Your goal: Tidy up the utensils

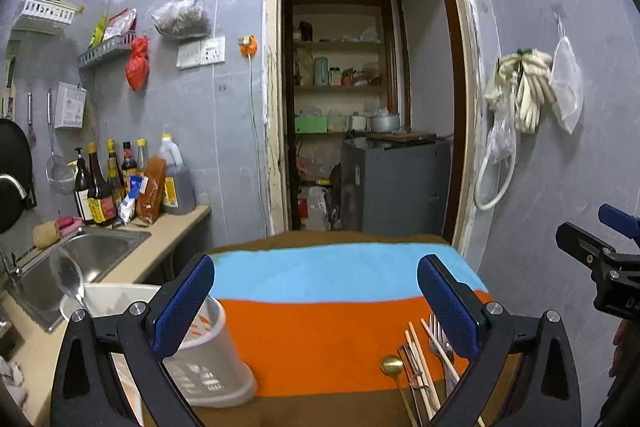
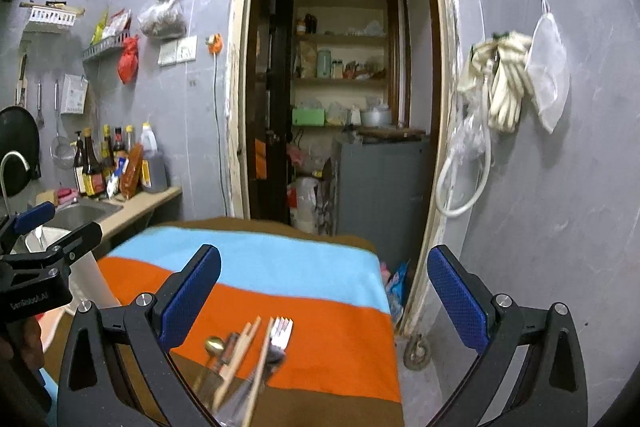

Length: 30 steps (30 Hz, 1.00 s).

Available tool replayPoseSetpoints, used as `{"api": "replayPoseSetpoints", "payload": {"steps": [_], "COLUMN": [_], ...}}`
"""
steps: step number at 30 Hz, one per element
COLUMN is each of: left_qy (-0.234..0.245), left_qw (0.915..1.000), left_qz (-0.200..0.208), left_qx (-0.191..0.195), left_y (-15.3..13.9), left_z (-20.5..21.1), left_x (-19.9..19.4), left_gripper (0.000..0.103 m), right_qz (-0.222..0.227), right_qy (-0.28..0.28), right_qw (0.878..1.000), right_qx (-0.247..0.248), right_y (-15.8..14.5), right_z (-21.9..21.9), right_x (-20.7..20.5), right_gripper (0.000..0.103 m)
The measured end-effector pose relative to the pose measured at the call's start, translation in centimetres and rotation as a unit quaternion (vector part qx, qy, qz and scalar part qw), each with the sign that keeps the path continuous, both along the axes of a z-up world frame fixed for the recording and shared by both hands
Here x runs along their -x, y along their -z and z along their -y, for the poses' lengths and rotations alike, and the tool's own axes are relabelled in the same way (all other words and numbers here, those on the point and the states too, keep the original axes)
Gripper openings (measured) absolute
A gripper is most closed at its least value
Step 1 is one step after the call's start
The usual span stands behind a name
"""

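Observation:
A bundle of utensils lies on the striped cloth (image 1: 320, 331): a gold spoon (image 1: 392, 365), wooden chopsticks (image 1: 420, 355) and a fork (image 1: 438, 337). They show again in the right wrist view as gold spoon (image 2: 214, 345), chopsticks (image 2: 246, 343) and fork (image 2: 280, 329). A white slotted utensil holder (image 1: 208, 367) stands at the cloth's left end, with a pale spoon (image 1: 68, 279) upright in it. My left gripper (image 1: 316, 307) is open and empty, between holder and bundle. My right gripper (image 2: 324, 303) is open and empty, just right of the bundle.
A steel sink (image 1: 92, 255) and sauce bottles (image 1: 104, 187) line the counter on the left. Behind the table is an open doorway (image 1: 360, 87) with shelves and a grey cabinet (image 2: 380, 183). Gloves and a hose (image 2: 460, 179) hang on the right wall.

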<state>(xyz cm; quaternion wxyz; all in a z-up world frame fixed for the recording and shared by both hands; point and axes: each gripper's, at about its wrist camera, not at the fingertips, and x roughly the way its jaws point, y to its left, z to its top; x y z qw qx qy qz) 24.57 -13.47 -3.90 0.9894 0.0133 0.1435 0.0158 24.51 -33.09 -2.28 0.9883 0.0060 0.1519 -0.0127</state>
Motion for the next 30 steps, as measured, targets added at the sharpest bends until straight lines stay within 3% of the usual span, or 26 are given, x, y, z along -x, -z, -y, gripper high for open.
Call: {"api": "replayPoseSetpoints", "payload": {"steps": [5, 11, 14, 16, 21, 26, 30], "left_qy": [0.006, 0.017, 0.019, 0.026, 0.052, 0.083, 0.107], "left_qw": [0.9989, 0.9927, 0.9890, 0.9856, 0.9704, 0.9528, 0.9399], "left_qz": [-0.046, -0.119, -0.145, -0.165, -0.227, -0.276, -0.306], "left_qx": [-0.008, 0.014, 0.019, 0.025, 0.062, 0.095, 0.108], "left_y": [2.7, 6.3, 7.9, 8.8, 11.4, 13.3, 14.5], "left_z": [2.1, 2.8, 2.9, 2.9, 2.5, 2.3, 2.7], "left_x": [-1.5, -4.2, -5.4, -6.2, -8.3, -9.9, -10.9], "left_gripper": [0.102, 0.102, 0.100, 0.092, 0.069, 0.049, 0.033], "right_qz": [-0.038, -0.102, -0.125, -0.142, -0.183, -0.207, -0.224], "right_qy": [-0.028, -0.055, -0.068, -0.085, -0.150, -0.185, -0.213], "right_qw": [0.999, 0.991, 0.986, 0.982, 0.967, 0.956, 0.946], "right_qx": [-0.021, -0.062, -0.086, -0.094, -0.099, -0.096, -0.098], "right_y": [3.2, 8.0, 10.4, 11.8, 14.7, 16.6, 17.6], "right_z": [2.4, 3.9, 4.3, 4.1, 3.3, 2.4, 1.9], "right_x": [-2.1, -5.5, -7.0, -8.0, -10.4, -12.7, -14.4], "right_gripper": [0.101, 0.101, 0.095, 0.088, 0.052, 0.035, 0.028]}}
